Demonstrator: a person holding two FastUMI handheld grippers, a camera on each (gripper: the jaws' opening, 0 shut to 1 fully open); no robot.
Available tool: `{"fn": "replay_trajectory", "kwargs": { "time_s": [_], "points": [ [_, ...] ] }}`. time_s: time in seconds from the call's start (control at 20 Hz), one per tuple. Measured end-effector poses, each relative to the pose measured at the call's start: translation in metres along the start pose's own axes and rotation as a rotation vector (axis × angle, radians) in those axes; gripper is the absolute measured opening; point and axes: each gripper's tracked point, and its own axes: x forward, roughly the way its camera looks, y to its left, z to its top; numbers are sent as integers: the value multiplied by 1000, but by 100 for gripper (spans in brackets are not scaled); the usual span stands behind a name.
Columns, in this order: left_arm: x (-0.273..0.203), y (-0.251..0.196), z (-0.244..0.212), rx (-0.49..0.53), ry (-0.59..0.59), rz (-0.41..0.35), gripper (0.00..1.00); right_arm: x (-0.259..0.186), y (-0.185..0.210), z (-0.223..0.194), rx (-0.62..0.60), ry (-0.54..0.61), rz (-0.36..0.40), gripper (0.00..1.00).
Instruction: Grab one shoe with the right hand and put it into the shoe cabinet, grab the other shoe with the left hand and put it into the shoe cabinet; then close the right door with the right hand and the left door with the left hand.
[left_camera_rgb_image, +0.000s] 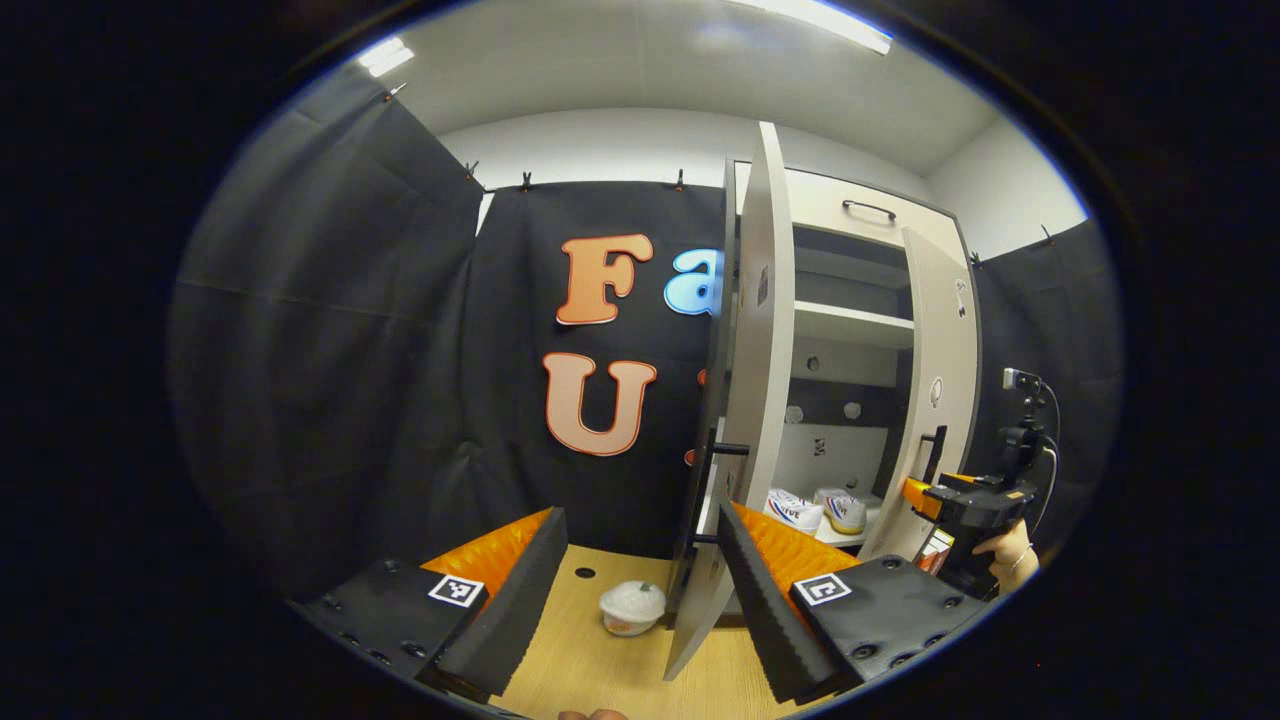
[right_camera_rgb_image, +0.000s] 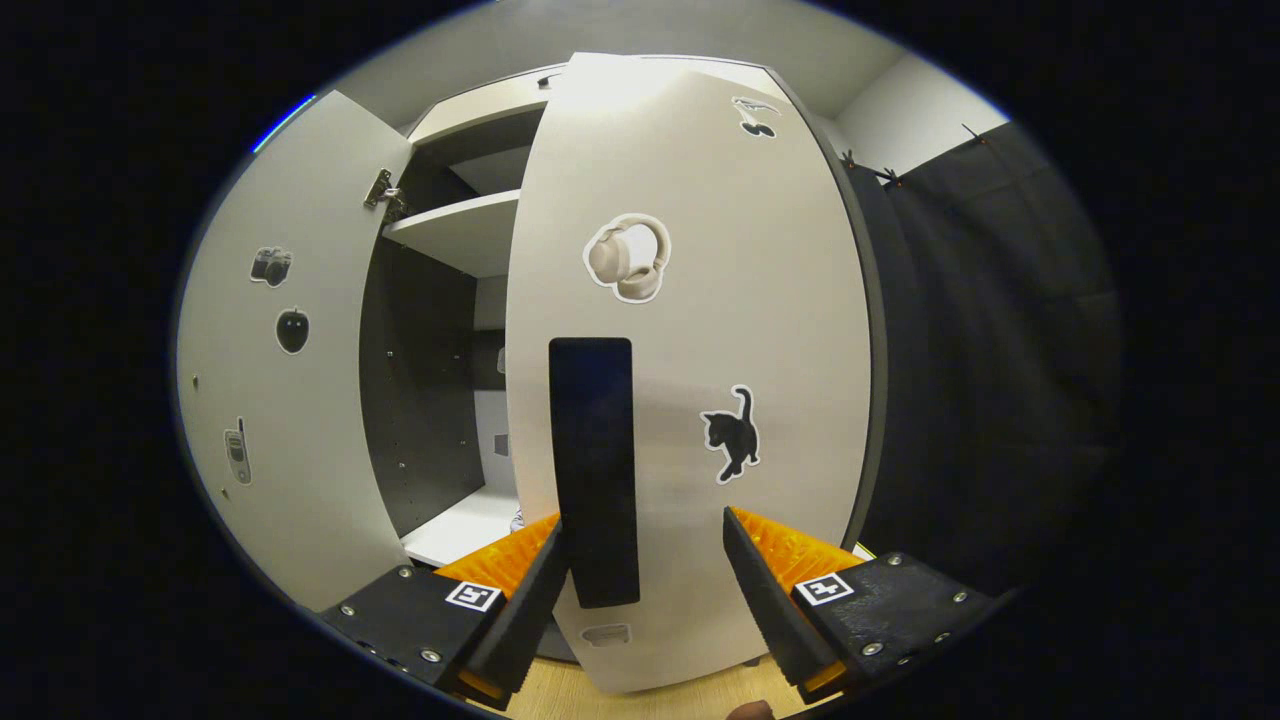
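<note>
Two jaws, both apart, neither holding anything. Right gripper (right_camera_rgb_image: 640, 560) sits just in front of the right door (right_camera_rgb_image: 690, 330), its jaws straddling the dark handle (right_camera_rgb_image: 593, 470) without clamping it. Judgement: step in hand is closing the right door. Do it well by pushing flat on the panel beside the handle, following the hinge arc, and easing off near the frame so it doesn't bounce. Left gripper (left_camera_rgb_image: 640, 585) hangs over the worktop (left_camera_rgb_image: 590, 660) near a small white cup (left_camera_rgb_image: 632, 607), close to the left door (left_camera_rgb_image: 745, 400) edge. Keep it clear until the right door seats. Farther in, both shoes (left_camera_rgb_image: 815, 510) sit side by side on the cabinet's bottom shelf.
</note>
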Motion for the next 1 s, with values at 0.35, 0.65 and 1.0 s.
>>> {"fn": "replay_trajectory", "kwargs": {
  "time_s": [0.35, 0.65, 1.0],
  "points": [
    [20, 1, -32, -17, 62, -31, 97, 13, 1, -1, -18, 0, -29, 91],
    [34, 2, -43, -4, 72, -51, 97, 22, 6, -1, -63, -7, -55, 91],
    [55, -8, -58, -23, 99, -102, 98, 25, 9, 3, -102, -3, -56, 92]
  ]
}}
